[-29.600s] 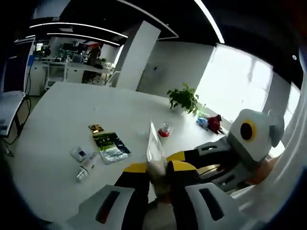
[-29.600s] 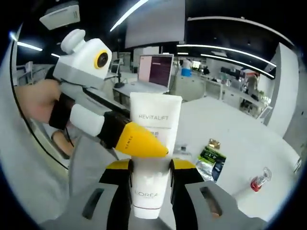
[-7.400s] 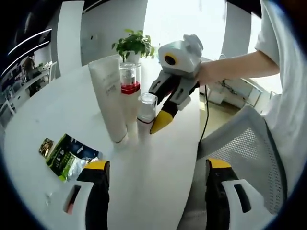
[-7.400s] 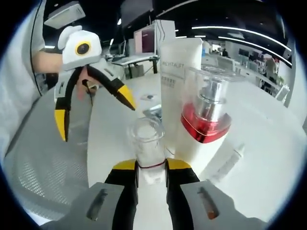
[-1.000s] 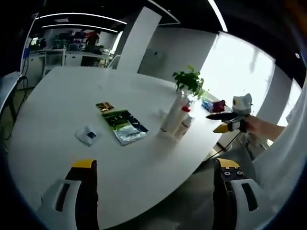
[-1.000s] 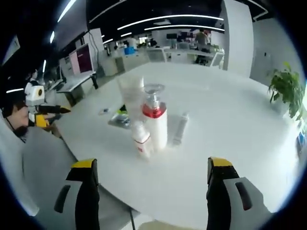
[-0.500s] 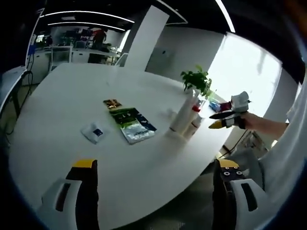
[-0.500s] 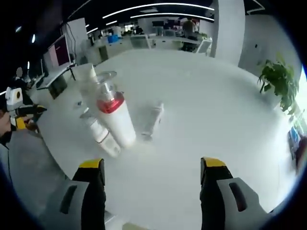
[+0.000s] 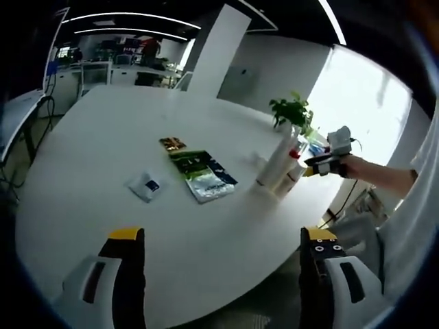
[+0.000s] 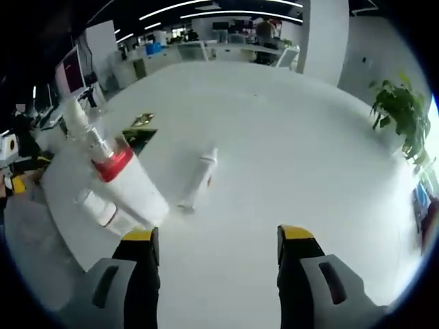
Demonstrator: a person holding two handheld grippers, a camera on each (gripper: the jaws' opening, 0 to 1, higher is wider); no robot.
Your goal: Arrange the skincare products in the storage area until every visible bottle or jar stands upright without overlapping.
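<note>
In the left gripper view the left gripper (image 9: 218, 274) shows grey, blocky jaws with yellow tips standing wide apart over the near edge of the table (image 9: 103, 157), a broad, smooth white round top with a matte sheen; nothing lies between them. Toward the table's far right edge three skincare containers stand upright in a tight cluster: a tall white tube (image 9: 273, 163) that flares toward its top, a pump bottle (image 9: 289, 168) with a glossy red collar, and a small bottle (image 9: 284, 186) at their foot. They look to be touching or nearly so — which one cannot tell. The right gripper (image 9: 322, 166) hovers just beside the cluster, held in a person's hand (image 9: 353, 168). Nearer the middle of the table lie a flat, shiny green-and-silver sachet (image 9: 203, 175), a small gold packet (image 9: 172, 143) and a small white square packet (image 9: 147, 186).

In the right gripper view the right gripper's own jaws are likewise wide and empty. The pump bottle (image 10: 123, 175) — white-bodied, clear-capped — fills the left side, with a slim white tube (image 10: 199, 177) lying flat on the bare table beyond it. A leafy potted plant (image 10: 400, 116) stands near the far edge.
</note>
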